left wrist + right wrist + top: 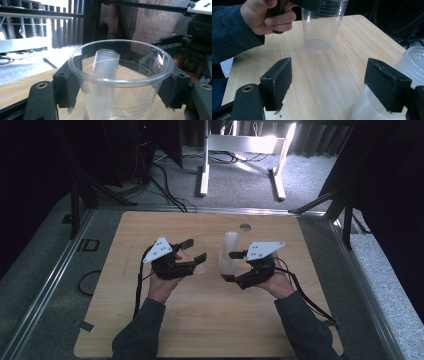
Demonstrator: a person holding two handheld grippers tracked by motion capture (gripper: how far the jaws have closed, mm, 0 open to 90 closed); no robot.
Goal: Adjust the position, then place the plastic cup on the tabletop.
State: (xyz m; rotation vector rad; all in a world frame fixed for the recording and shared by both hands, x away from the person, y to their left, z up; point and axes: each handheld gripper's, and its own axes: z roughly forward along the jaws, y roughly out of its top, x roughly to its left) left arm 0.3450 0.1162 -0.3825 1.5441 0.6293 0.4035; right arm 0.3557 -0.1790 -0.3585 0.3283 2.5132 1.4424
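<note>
A single clear plastic cup (120,100) stands upright between the jaws of my left gripper (196,251), whose pads (68,87) press on its wall just under the rim, so the gripper is shut on it. In the right gripper view the same cup (320,30) has its base down at the tabletop. A tilted stack of clear cups (230,245) rises at the table's middle. My right gripper (231,266) is open beside it. The stack (412,62) lies at that gripper's far-side pad (387,85), and bare wood shows between the jaws.
The light wooden table (200,320) has a round grey grommet (245,226) near its back edge. Metal rails (50,285) frame the table. A white desk frame (240,150) and cables (165,185) lie on the floor beyond.
</note>
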